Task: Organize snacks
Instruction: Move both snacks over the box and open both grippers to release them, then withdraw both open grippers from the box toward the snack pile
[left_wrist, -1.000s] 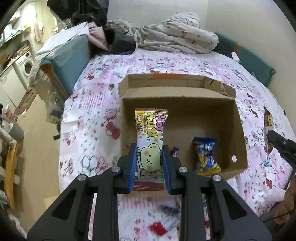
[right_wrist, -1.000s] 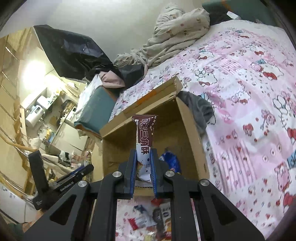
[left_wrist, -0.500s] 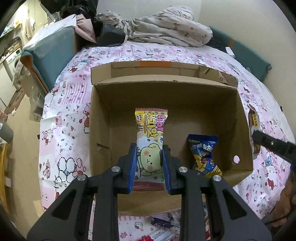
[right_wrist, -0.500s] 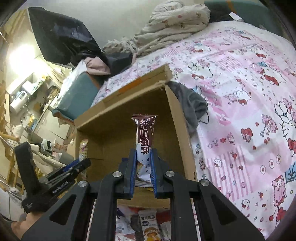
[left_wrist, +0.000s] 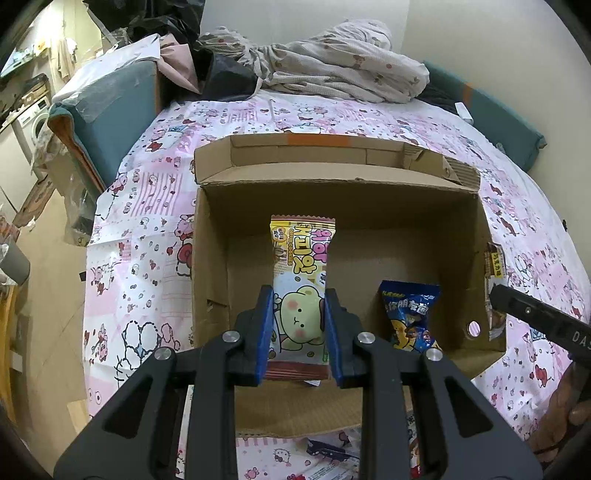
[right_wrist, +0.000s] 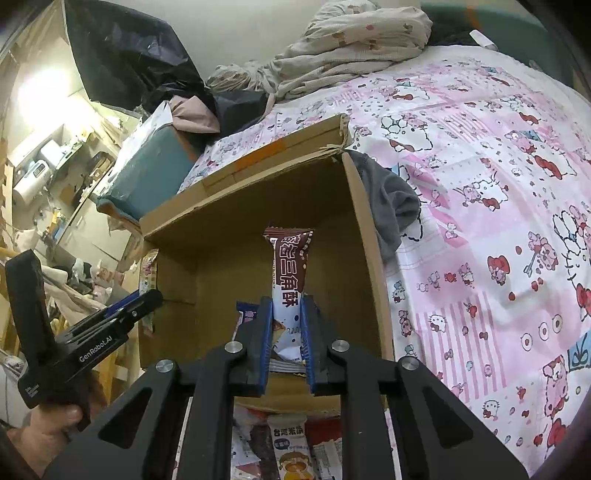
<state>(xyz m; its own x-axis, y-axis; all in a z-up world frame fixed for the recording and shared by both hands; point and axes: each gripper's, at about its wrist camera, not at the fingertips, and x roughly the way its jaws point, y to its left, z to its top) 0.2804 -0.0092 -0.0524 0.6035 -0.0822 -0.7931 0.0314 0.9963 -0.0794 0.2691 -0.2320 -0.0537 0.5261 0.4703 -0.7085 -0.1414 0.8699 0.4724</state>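
Note:
An open cardboard box (left_wrist: 210, 258) lies on the pink patterned bed, also in the right wrist view (right_wrist: 369, 266). My left gripper (left_wrist: 299, 317) is shut on a yellow bear snack packet (left_wrist: 301, 266), held over the box interior. My right gripper (right_wrist: 287, 321) is shut on a brown-and-white snack bar (right_wrist: 290, 269), held above the box's near edge. A blue snack packet (left_wrist: 410, 314) lies inside the box at the right. The right gripper's tip and its bar show at the box's right wall in the left wrist view (left_wrist: 532, 314). The left gripper shows in the right wrist view (right_wrist: 110, 321).
Several loose snack packets (right_wrist: 288, 443) lie on the bed in front of the box. A grey cloth (right_wrist: 391, 206) sits beside the box's right wall. Crumpled bedding (left_wrist: 340, 70) and a teal cushion (left_wrist: 107, 107) are at the far end. The floor drops off left of the bed.
Both grippers have moved forward over the box with their packets still held. The box looks larger and nearer in both views.

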